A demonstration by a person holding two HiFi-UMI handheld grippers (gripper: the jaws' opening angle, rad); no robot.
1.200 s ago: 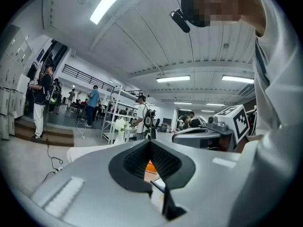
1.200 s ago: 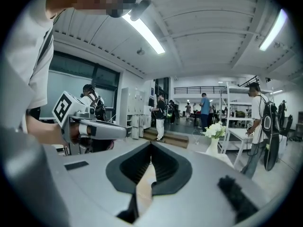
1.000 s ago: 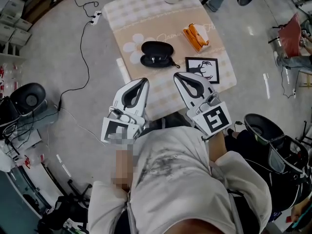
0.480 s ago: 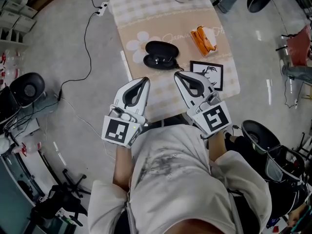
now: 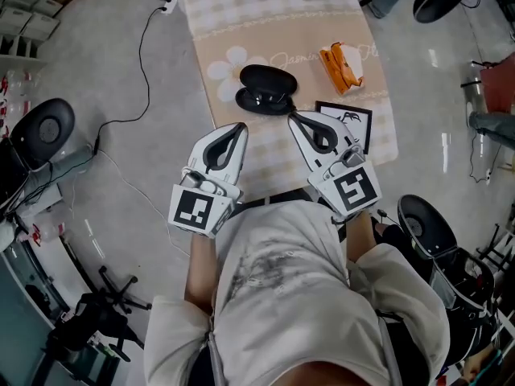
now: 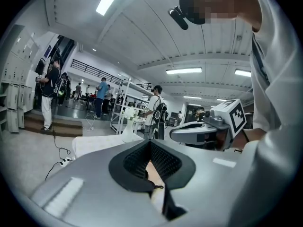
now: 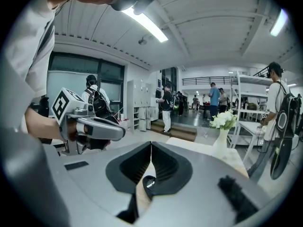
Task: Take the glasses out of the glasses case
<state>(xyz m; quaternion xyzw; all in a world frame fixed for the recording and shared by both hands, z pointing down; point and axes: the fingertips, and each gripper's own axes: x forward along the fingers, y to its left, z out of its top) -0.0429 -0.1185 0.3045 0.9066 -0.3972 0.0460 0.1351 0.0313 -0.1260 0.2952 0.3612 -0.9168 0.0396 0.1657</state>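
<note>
on the table [image 5: 241, 22] the glasses case [image 5: 268, 79] lies open, glasses [image 5: 262, 100] seemingly inside; left hand-held gripper [image 5: 238, 129] and right hand-held gripper [image 5: 293, 119] are both closed, empty, so the lifting-out is not yet done.

Right gripper [image 5: 291, 116] has advanced from the worktop's [image 5: 241, 22] near edge, tip now just beside the open black oval glasses case [image 5: 265, 89].

Left claw [image 6: 150, 142], jaws together, tips touching.
</note>
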